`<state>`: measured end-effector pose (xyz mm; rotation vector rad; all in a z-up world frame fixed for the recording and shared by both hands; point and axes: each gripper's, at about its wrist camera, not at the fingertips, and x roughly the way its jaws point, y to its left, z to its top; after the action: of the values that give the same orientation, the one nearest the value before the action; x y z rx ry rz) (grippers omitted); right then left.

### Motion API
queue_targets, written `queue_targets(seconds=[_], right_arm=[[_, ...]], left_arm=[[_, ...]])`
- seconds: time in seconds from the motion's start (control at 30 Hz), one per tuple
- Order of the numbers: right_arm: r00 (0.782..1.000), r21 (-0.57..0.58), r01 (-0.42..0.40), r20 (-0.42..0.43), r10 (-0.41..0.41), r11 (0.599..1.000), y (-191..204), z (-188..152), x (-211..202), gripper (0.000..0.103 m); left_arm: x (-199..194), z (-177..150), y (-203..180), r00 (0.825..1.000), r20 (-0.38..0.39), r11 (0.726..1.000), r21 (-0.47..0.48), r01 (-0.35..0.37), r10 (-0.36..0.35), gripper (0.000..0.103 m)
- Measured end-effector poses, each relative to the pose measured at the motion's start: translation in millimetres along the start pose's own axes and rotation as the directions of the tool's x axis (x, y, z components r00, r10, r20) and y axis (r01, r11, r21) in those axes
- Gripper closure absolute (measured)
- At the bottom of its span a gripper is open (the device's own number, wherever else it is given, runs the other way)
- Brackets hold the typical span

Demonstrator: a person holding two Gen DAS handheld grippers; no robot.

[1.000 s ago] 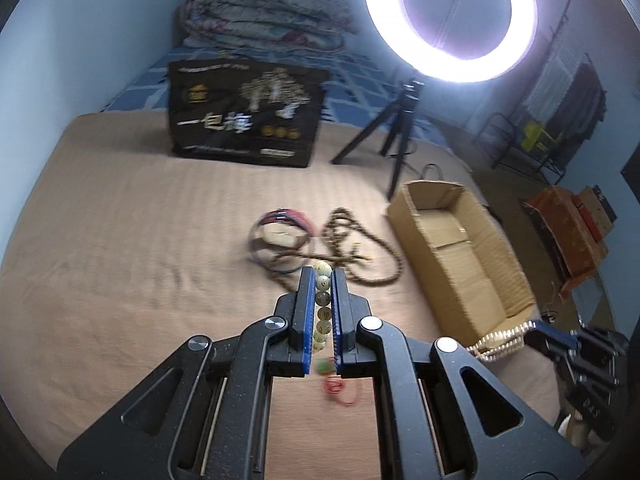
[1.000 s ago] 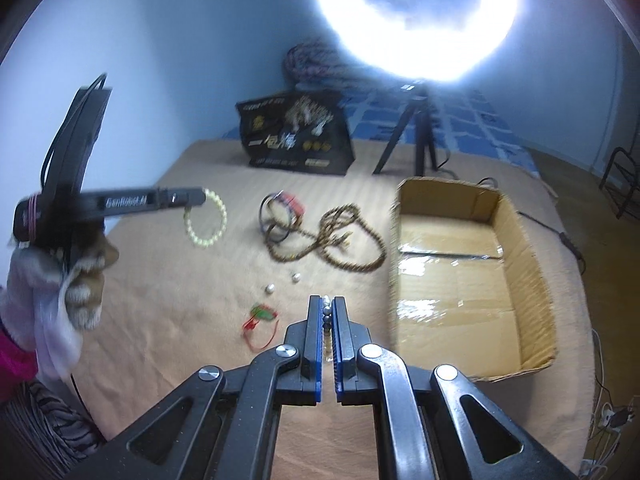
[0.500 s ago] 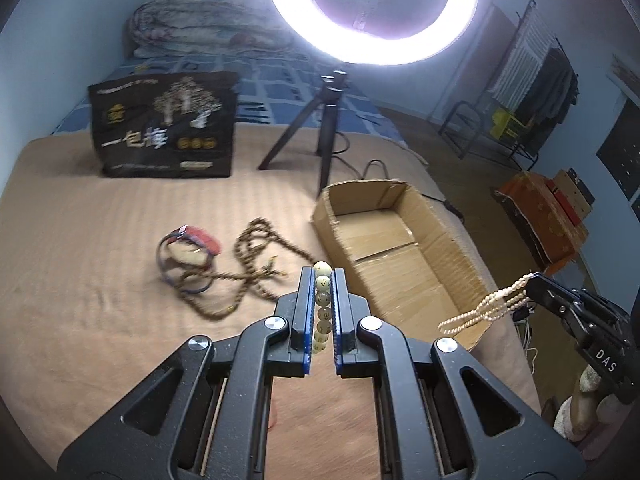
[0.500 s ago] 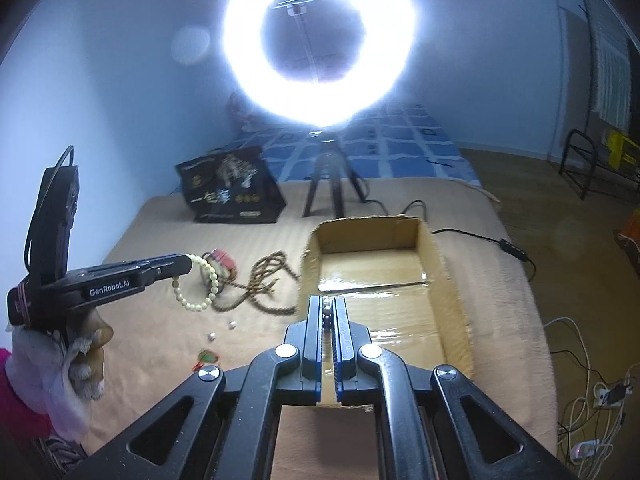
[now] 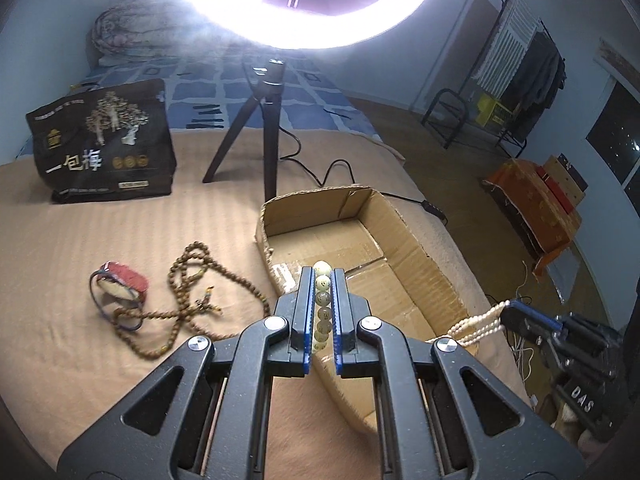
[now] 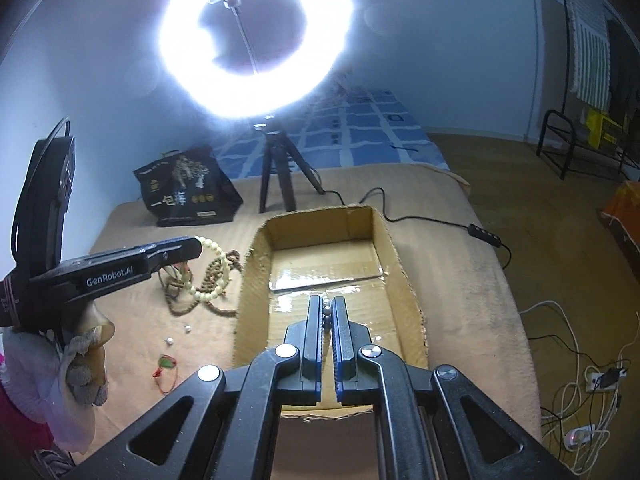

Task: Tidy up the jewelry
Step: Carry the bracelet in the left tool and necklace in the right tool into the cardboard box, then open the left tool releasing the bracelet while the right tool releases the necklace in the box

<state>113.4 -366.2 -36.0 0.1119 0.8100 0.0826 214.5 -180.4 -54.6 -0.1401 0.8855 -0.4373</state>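
— While the pale bracelet point(image 5: 322, 307) sits pinched in the left gripper point(image 5: 322, 280) over the box's point(image 5: 416, 256) near-left wall, what does the right one carry?

— Right gripper point(image 6: 327, 308) is clamped on a pearl strand point(image 5: 476, 326) above the box floor.

— And the rest?

— Brown beads point(image 5: 192, 304) and a red bangle point(image 5: 120, 284) lie on the tan blanket point(image 5: 100, 240), left of the box.

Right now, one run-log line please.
left gripper: shut on pale bead bracelet | right gripper: shut on pearl strand | cardboard box: empty
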Motion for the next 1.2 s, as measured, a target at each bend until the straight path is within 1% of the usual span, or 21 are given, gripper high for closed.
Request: queue_targets(seconds=[0.27,0.53,0.8,0.9,0.97,1.0,1.07,1.1,1.17,1.2], right_arm=[[0.999,0.017,0.010,-0.038,-0.010,1.000,-7,-4,14,0.102],[0.997,0.045,0.009,-0.072,-0.006,0.999,-14,-8,24,0.102],[0.994,0.054,0.014,-0.106,-0.008,0.998,-16,-12,33,0.101],[0.994,0.062,0.017,-0.113,-0.010,0.998,-19,-13,35,0.098],[0.994,0.078,0.007,-0.113,0.002,0.997,-20,-13,35,0.084],[0.994,0.082,0.006,-0.111,0.003,0.997,-21,-12,34,0.074],[0.994,0.075,0.010,-0.109,-0.002,0.997,-19,-12,34,0.070],[0.994,0.072,0.015,-0.108,-0.007,0.997,-19,-12,34,0.067],[0.994,0.073,0.025,-0.105,-0.017,0.997,-17,-12,34,0.042],[0.995,0.073,0.027,-0.100,-0.019,0.997,-17,-11,33,0.038]], left_arm=[[30,9,-11,1.000,-0.019,1.000,0.010,-0.009,0.009,0.098],[59,6,-11,0.998,-0.064,1.000,0.005,-0.029,0.029,0.098],[72,0,-9,0.994,-0.099,0.999,0.011,-0.043,0.044,0.098],[72,0,-10,0.994,-0.103,0.999,0.014,-0.045,0.046,0.098],[72,1,-10,0.993,-0.101,0.999,0.019,-0.051,0.052,0.098],[72,1,-10,0.993,-0.103,0.998,0.022,-0.054,0.056,0.097],[73,0,-10,0.992,-0.111,0.998,0.023,-0.054,0.057,0.095],[73,0,-9,0.992,-0.113,0.998,0.025,-0.053,0.056,0.092],[70,-1,-9,0.992,-0.107,0.998,0.031,-0.059,0.062,0.074],[68,-1,-8,0.993,-0.103,0.998,0.034,-0.061,0.064,0.071]])
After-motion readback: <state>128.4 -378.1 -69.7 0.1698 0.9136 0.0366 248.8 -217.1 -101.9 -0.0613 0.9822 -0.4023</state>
